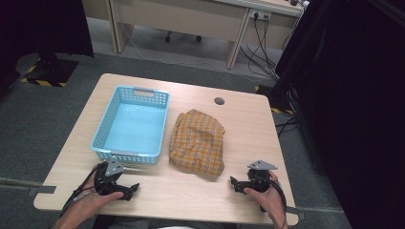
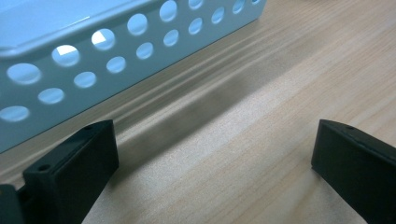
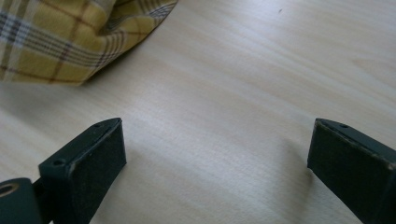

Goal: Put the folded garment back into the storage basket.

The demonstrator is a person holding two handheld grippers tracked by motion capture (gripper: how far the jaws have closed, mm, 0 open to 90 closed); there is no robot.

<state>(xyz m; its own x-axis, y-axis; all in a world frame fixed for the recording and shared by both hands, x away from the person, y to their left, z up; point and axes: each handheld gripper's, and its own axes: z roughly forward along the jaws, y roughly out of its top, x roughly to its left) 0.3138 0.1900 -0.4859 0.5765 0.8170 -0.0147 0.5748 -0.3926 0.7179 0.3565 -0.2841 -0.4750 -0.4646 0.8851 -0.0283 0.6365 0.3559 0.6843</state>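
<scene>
Plaid cloth (image 1: 197, 141), long axis running near-to-far beside basket (image 1: 131, 122)

A light wooden tabletop (image 1: 239, 124) stands on grey carpet (image 1: 43, 119); desks (image 1: 191, 19) and cables (image 1: 260, 47) lie behind.

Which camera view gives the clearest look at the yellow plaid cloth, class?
The high view: the whole yellow plaid cloth lies crumpled on the table, right of the blue basket. The right gripper view catches one corner of it beyond the open jaws. The left gripper view looks at the basket's wall.
</scene>
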